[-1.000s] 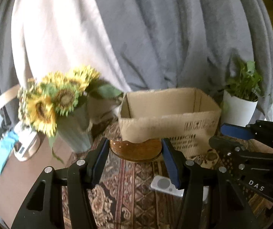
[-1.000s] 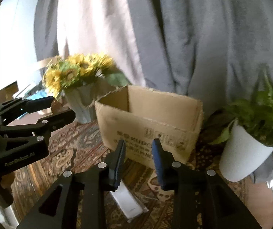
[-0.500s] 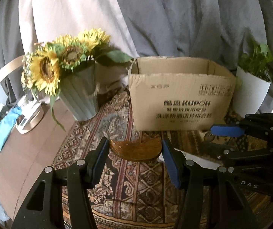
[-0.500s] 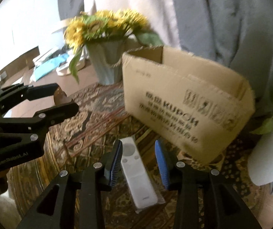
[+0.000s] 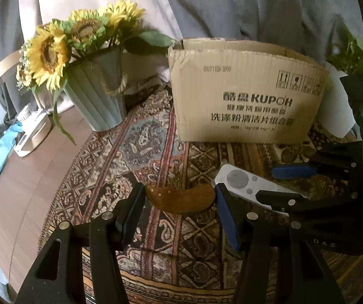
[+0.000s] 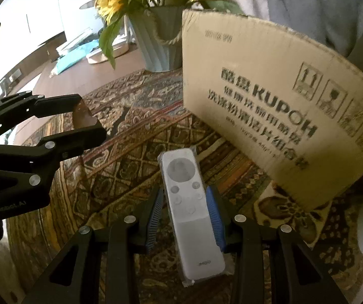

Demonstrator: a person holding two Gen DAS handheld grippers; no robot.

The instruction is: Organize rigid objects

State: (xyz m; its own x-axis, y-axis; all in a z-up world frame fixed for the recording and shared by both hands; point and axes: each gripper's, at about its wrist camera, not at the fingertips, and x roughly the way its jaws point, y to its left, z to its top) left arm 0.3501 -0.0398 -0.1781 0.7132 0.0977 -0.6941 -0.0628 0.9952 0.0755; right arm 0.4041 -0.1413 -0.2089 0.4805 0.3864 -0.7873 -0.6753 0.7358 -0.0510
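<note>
My left gripper [image 5: 180, 200] pinches a brown wooden piece [image 5: 181, 198] between its jaws, held above the patterned rug [image 5: 130, 152]. My right gripper [image 6: 185, 215] straddles the white remote [image 6: 190, 210], which lies flat on the rug in a clear wrapper; the jaws are spread with a blue pad on each side, the right pad touching or nearly touching the remote's edge, the left a little apart. I cannot tell whether they press it yet. From the left camera the remote [image 5: 247, 187] sits just right of the wooden piece, partly under the right gripper [image 5: 290, 185]. From the right camera the left gripper [image 6: 82, 121] is off to the left, the wooden piece [image 6: 82, 117] in its jaws.

Beyond the remote stands the cardboard box [image 5: 247, 96], open at the top. Left of it is a vase of sunflowers [image 5: 95, 96]; right of it, a white pot with a green plant [image 5: 338, 111]. Grey curtains [image 5: 232, 5] hang behind.
</note>
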